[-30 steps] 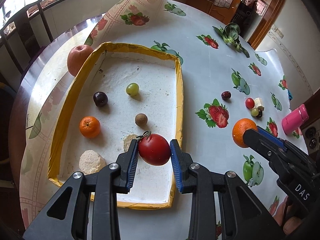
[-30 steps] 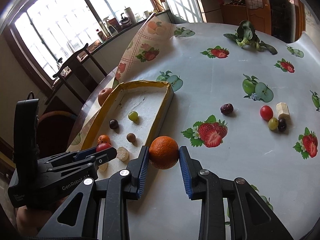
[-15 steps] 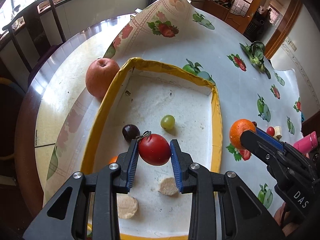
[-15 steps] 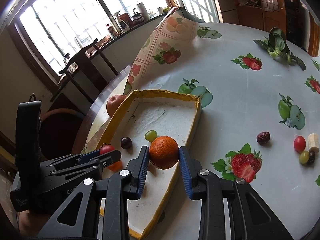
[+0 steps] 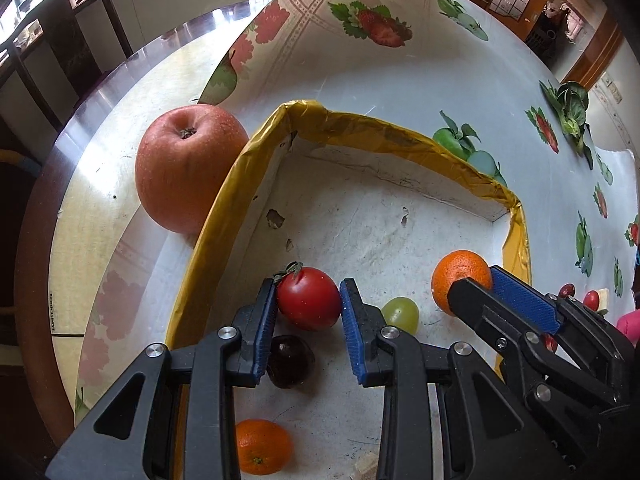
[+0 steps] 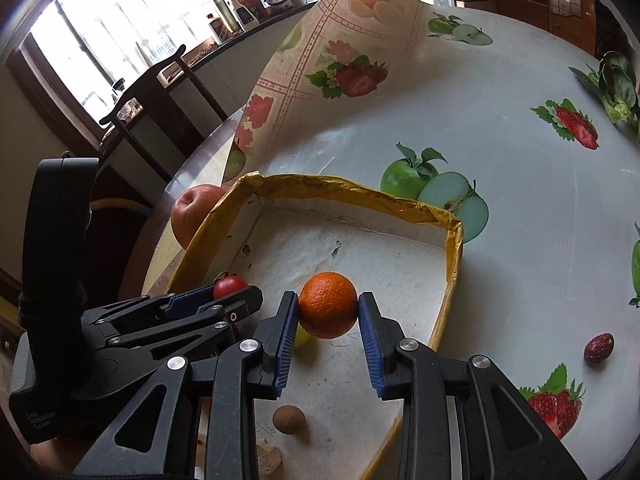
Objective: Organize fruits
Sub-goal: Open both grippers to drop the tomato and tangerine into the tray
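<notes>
Red tomato (image 5: 309,298) is clamped between the blue pads of the left gripper (image 5: 308,320), lower centre of the left wrist view, held over the white floor of the yellow-rimmed tray (image 5: 384,128). Jaws are narrow, pressed on both sides of the tomato. A dark cherry (image 5: 290,361) is seen just below it between the fingers, a green grape (image 5: 400,314) just to its right, a small orange (image 5: 262,446) at the bottom edge. A big apple (image 5: 188,168) is seen outside the tray, touching its upper-left rim on the bare tabletop (image 5: 96,184).

Right gripper (image 6: 328,320) is closed on an orange (image 6: 328,305), centre of the right wrist view, also over the tray floor, near the right wall. Whether it touches the floor cannot be told. A brown round fruit (image 6: 289,419) lies below it in the tray. A dark red date (image 6: 599,347) lies on the fruit-print cloth (image 6: 500,120) at right, well apart from the tray.
</notes>
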Demonstrator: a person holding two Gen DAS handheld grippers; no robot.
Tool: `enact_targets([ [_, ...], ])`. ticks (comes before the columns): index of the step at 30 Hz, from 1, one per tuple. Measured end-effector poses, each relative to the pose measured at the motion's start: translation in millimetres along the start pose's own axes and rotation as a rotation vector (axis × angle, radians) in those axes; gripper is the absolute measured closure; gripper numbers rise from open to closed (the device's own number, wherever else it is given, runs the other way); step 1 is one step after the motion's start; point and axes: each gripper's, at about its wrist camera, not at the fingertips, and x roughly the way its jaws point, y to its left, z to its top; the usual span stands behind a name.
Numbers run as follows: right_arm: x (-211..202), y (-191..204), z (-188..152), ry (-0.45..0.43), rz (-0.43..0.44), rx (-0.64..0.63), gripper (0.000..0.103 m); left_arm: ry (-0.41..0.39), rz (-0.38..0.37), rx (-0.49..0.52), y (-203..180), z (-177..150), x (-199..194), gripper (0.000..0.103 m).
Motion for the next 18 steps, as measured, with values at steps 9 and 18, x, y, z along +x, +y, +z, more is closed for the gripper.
enact_targets([
  [9,16,-9,-1,0.052,-0.004,0.017,0.07,0.009,0.016,0.002,-5,-5,3,0.066],
  [18,-27,-22,-5,-0.025,0.022,0.068,0.052,-0.054,0.017,0.011,-17,-25,-36,0.045],
])
